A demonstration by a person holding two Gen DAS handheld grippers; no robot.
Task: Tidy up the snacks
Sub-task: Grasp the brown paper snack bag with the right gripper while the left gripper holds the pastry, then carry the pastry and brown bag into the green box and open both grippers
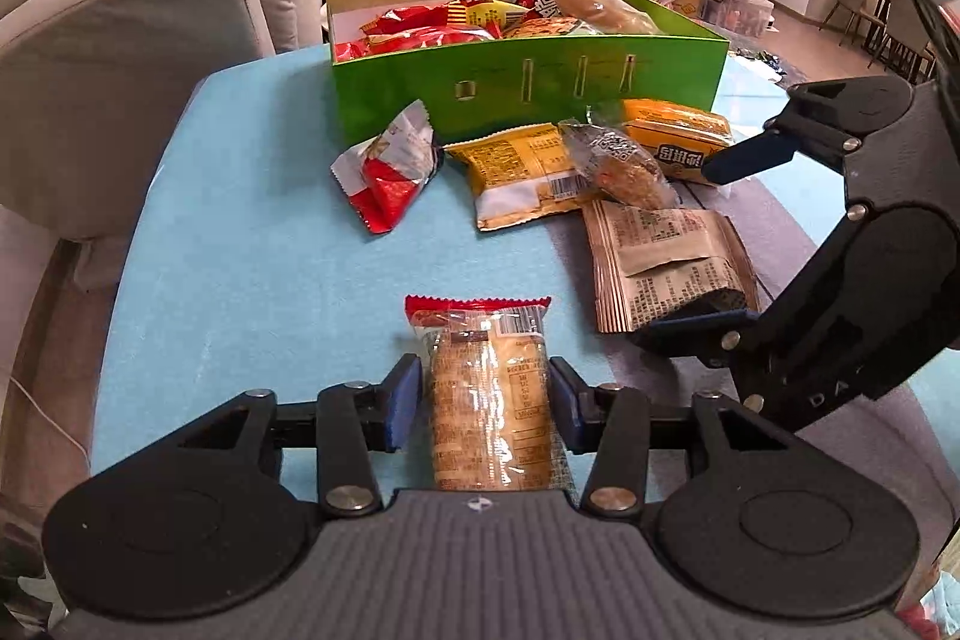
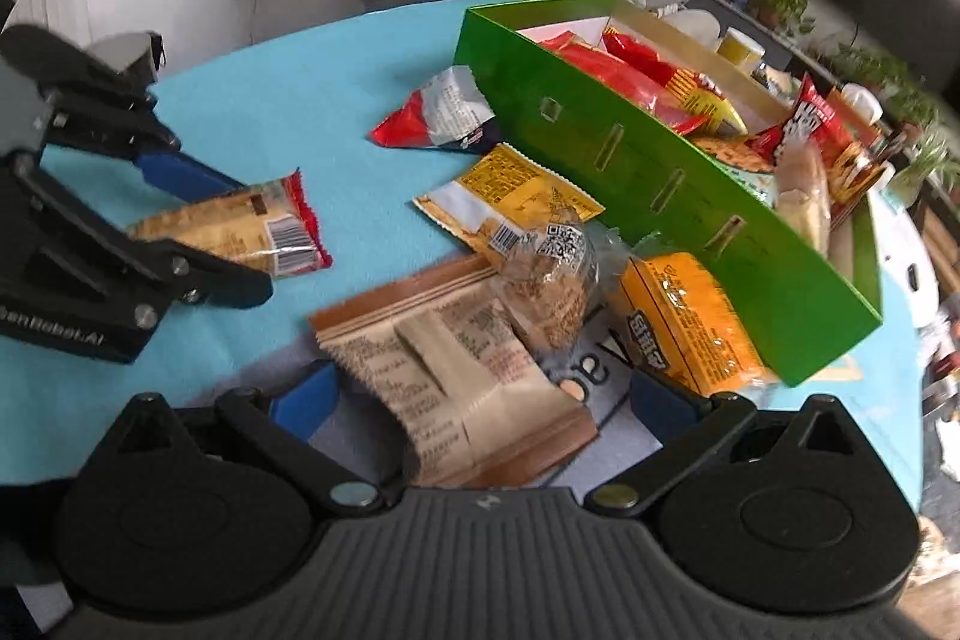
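Note:
A clear packet of tan crackers with a red end lies lengthwise between my left gripper's blue pads, which touch both its sides. In the right wrist view that left gripper straddles the same packet on the blue cloth. My right gripper stands open around a brown-and-beige printed pouch, with gaps beside both pads. From the left wrist view, the right gripper hovers over that pouch. A green box holding several snacks stands behind.
Loose packets lie in front of the box: a red-and-white one, a yellow one, a clear-wrapped cake and an orange one. Grey sofa cushions border the table's left. Potted plants line the back.

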